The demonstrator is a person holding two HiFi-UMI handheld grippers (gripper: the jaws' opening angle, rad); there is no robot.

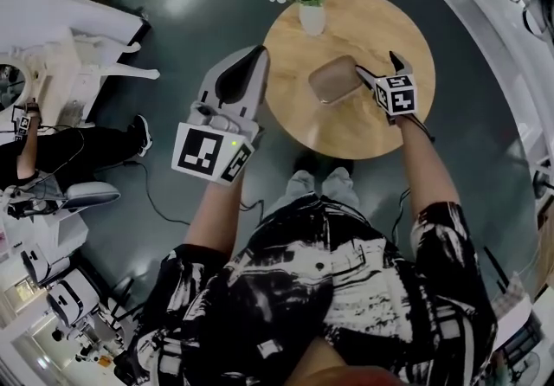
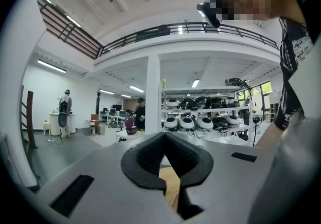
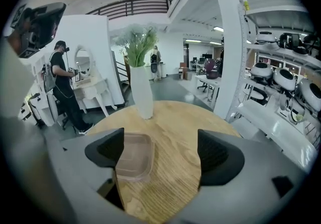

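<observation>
Black-and-white patterned short-sleeved shirt (image 1: 346, 289), grey left claw (image 1: 257, 53), grey right claw (image 1: 376, 65), black pads (image 3: 218, 155), square-marker cubes (image 1: 210, 153)

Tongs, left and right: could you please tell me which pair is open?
The right tongs: their jaws stand wide apart above the table, close to the tray. The left tongs have their jaws shut together with nothing between them.

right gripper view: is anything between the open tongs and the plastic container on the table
Nothing visible does. The right tongs are open, and the plastic container lies just ahead on the wooden table, toward their left side. The white vase stands beyond it, not between.
</observation>
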